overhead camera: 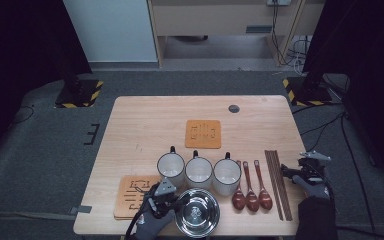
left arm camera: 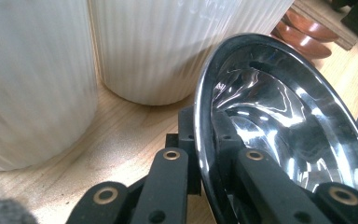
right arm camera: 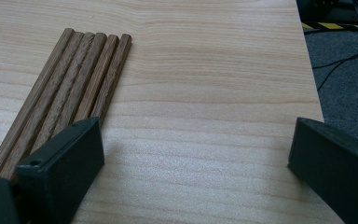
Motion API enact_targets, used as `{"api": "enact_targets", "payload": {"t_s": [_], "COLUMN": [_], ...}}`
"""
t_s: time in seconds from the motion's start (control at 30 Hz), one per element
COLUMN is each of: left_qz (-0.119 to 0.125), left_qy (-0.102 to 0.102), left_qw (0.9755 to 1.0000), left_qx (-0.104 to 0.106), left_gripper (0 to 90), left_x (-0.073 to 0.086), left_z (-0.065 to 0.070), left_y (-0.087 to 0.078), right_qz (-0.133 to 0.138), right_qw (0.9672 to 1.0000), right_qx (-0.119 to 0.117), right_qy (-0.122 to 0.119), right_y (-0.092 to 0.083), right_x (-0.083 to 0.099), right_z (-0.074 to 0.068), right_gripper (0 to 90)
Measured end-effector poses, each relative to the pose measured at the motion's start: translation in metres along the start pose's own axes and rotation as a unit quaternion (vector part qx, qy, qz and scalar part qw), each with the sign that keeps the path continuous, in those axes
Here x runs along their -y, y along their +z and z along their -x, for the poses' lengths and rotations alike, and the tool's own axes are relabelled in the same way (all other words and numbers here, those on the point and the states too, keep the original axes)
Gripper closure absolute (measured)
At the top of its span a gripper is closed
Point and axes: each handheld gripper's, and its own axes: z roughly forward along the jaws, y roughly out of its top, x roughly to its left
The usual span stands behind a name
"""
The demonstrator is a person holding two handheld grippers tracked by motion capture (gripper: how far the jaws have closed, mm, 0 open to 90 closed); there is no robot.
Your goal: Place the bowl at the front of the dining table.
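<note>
Shiny round steel bowl point(overhead camera: 197, 212) at surface's point(overhead camera: 145, 120) near edge, before 3 white ribbed mugs point(overhead camera: 199, 172) | left tool point(left arm camera: 205, 163) clamps its rim | right tool point(right arm camera: 191, 163) gapes wide beside brown wooden chopsticks point(right arm camera: 74, 88)

High view sits above your edge of the table point(overhead camera: 145, 120), looking forward and down; you get the whole top plus floor behind. Left gripper view rides low and very close: steel bowl point(left arm camera: 284, 126) rim at right of frame, white mugs point(left arm camera: 158, 46) across the top. Both also sit at lower centre of the high view. Right gripper view looks down from close range at the chopsticks point(right arm camera: 70, 98) upper left and the table's edge upper right, shared with the high view's lower right.
</note>
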Motion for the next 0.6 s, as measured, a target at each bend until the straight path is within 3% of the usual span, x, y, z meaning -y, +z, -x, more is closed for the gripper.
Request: {"api": "enact_targets", "payload": {"t_s": [0.6], "left_qz": [0.036], "left_qy": [0.006], "left_qw": [0.9992], "left_qx": [0.015], "left_gripper": [84.3], "left_x": [-0.007], "left_z": [0.007], "left_y": [-0.023], "right_qz": [0.0], "right_qw": [1.0], "right_qx": [0.0], "right_qy": [0.0], "right_y": [0.0], "right_x": [0.0], "right_z": [0.0], "right_gripper": [3.2]}}
